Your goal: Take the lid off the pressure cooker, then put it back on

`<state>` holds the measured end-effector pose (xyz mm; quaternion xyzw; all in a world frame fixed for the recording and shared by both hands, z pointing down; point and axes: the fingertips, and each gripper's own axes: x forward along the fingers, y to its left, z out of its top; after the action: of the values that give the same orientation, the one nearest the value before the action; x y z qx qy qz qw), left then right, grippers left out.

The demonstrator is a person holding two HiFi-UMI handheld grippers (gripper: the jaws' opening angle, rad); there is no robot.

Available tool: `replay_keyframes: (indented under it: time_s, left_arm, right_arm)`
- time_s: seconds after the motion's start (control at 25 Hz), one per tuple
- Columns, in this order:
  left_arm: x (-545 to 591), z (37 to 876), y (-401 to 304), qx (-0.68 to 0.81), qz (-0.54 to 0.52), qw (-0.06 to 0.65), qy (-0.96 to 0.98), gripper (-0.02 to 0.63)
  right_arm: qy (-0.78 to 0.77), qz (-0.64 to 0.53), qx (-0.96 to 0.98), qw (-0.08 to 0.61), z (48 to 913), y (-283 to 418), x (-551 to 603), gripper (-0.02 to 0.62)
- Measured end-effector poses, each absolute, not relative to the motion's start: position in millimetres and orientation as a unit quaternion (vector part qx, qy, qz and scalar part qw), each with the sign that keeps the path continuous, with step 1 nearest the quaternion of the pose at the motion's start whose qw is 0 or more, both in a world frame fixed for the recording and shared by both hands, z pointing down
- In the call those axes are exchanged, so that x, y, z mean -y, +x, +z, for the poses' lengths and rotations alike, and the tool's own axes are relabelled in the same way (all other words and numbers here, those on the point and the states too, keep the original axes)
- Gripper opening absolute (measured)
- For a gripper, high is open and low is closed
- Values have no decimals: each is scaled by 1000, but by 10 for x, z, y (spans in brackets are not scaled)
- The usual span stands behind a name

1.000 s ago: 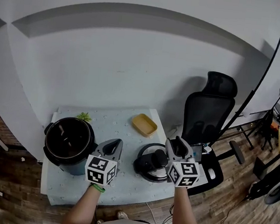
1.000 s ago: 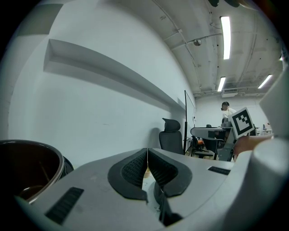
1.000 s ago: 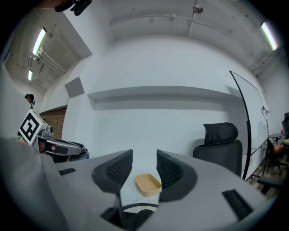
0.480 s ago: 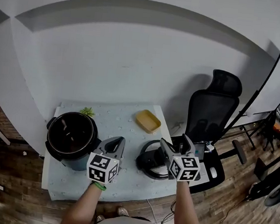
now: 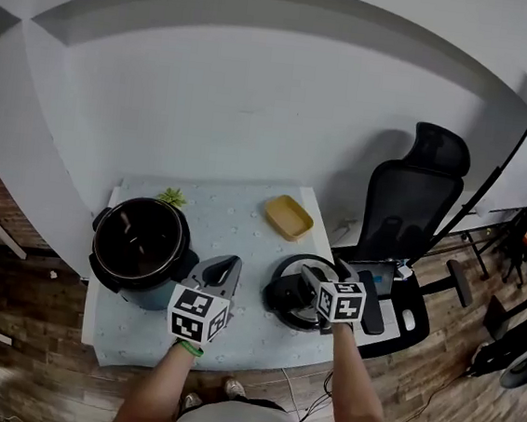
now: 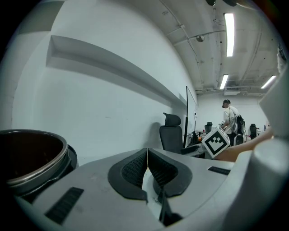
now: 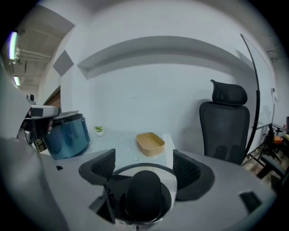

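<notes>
At this moment the first half of your task was done. The pressure cooker (image 5: 138, 250) stood open at the left side of the table (image 5: 234, 221), and its dark inner pot was showing. The lid (image 5: 285, 292) lay flat on the table to the right of the cooker, clearly apart from it and near the front right corner.

Your right gripper (image 5: 309, 279) was over the lid. In the right gripper view its jaws were wide apart, with the black handle (image 7: 143, 194) of the lid between them and a little lower. The pads did not seem to touch the handle, so I judge that this gripper had hold of nothing yet.

Your left gripper (image 5: 227, 269) hung over the table between the cooker and the lid, just beside the cooker. In the left gripper view its two pads were pressed together and nothing was between them.

The second half was left: to close the right jaws on the handle, lift the lid, carry it left over the open pot and set it down level on the rim. Probably it also needed a turn to lock. A yellow tray (image 5: 288, 216) stood behind the lid, out of the way.
</notes>
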<state>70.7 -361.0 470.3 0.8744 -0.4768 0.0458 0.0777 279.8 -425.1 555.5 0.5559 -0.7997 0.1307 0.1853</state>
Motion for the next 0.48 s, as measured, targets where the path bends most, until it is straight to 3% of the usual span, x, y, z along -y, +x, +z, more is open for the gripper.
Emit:
replay_keyframes:
  time_s: [0.48]
  left_arm:
    - [3566, 4748, 638, 486, 47, 85, 869, 17]
  right_arm:
    - [534, 193, 777, 271, 6243, 2772, 4303, 350]
